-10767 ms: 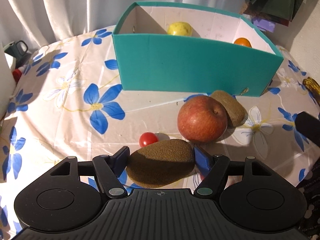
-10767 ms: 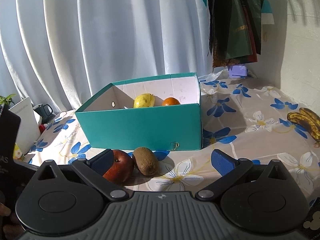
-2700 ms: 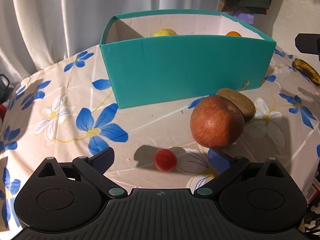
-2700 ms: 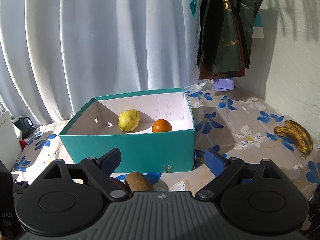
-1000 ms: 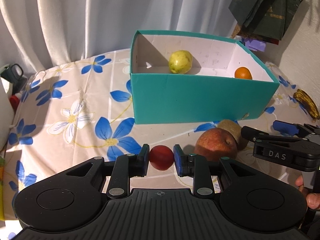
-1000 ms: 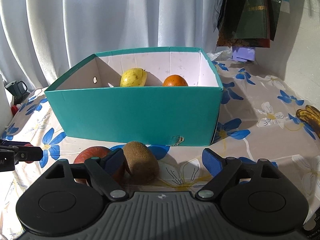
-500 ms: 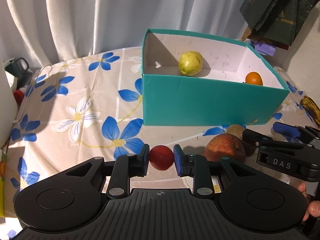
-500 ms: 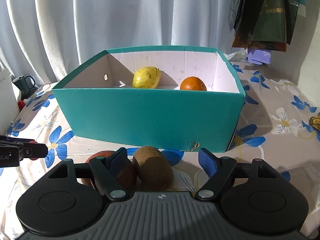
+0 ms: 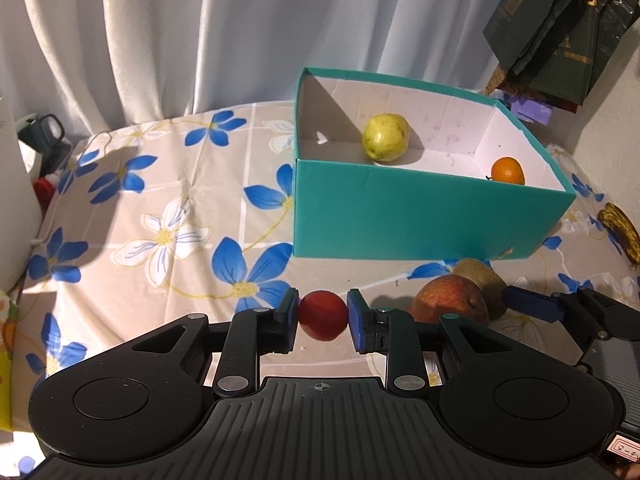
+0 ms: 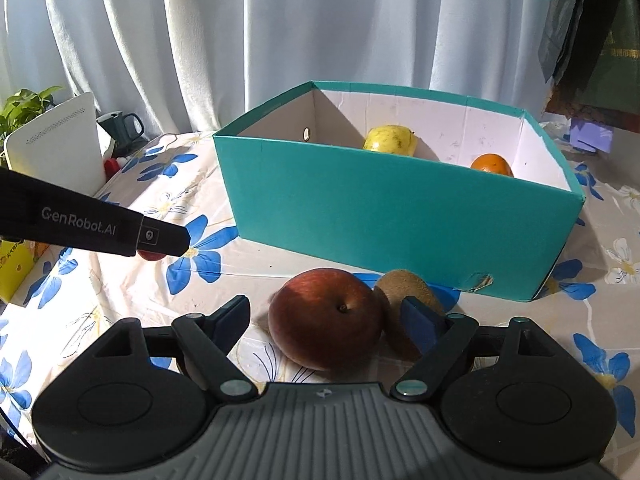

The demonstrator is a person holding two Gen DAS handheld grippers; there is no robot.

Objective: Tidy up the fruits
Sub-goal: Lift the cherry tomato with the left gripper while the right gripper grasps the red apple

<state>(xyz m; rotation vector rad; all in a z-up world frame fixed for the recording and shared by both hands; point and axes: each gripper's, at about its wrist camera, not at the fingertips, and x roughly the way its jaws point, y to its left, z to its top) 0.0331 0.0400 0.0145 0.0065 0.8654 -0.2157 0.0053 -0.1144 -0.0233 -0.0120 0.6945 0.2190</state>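
My left gripper [image 9: 323, 313] is shut on a small red tomato [image 9: 323, 320], held just above the flowered tablecloth. Ahead to the right stands the teal box [image 9: 400, 216], with a yellow pear [image 9: 386, 143] and an orange [image 9: 508, 171] inside. A red apple [image 10: 320, 334] lies in front of the box with a kiwi [image 10: 404, 282] touching its right side. My right gripper [image 10: 326, 314] straddles the apple, its jaws opening and its pads clear of the fruit. Its right finger [image 10: 420, 320] stands in front of the kiwi. In the right wrist view the left gripper [image 10: 92, 224] enters from the left.
Bananas [image 9: 622, 236] lie at the table's right edge. A white device [image 10: 56, 148], a dark mug [image 10: 122, 128] and a plant [image 10: 24, 108] stand at the far left. Dark bags [image 9: 560, 28] hang at the back right. Curtains close off the rear.
My right gripper has shifted left, from around the kiwi to around the apple. The left gripper keeps its hold on the tomato and has barely moved.
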